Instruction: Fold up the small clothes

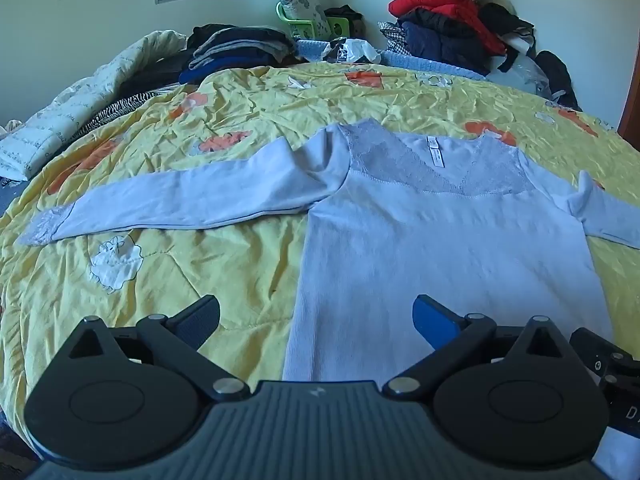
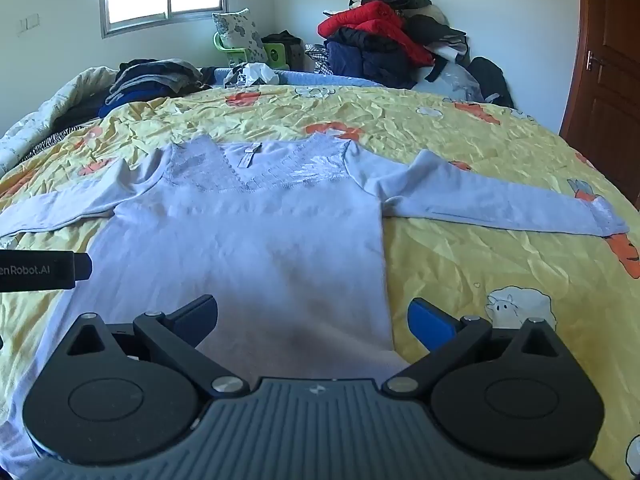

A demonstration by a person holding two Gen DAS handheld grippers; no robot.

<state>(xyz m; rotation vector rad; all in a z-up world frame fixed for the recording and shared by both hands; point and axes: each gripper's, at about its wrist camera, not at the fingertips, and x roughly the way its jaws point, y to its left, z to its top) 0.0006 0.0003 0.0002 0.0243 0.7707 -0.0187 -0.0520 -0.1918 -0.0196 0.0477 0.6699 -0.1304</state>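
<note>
A pale blue long-sleeved top (image 1: 440, 248) (image 2: 248, 248) lies flat on the yellow bedspread (image 1: 192, 264) (image 2: 460, 264), neckline away from me and both sleeves spread out sideways. My left gripper (image 1: 316, 320) hovers open over the top's lower left edge, nothing between its fingers. My right gripper (image 2: 312, 320) hangs open above the lower right part of the body, also with nothing in it. The left sleeve (image 1: 172, 204) reaches far left; the right sleeve (image 2: 500, 200) reaches far right. Part of the other gripper's body (image 2: 40, 270) shows at the left edge of the right wrist view.
Folded dark clothes (image 1: 240, 50) (image 2: 156, 78) are stacked at the bed's far left, beside a white quilted cover (image 1: 80, 112). A heap with a red jacket (image 1: 448, 12) (image 2: 376, 24) stands at the far right. A wooden door (image 2: 608, 80) is on the right.
</note>
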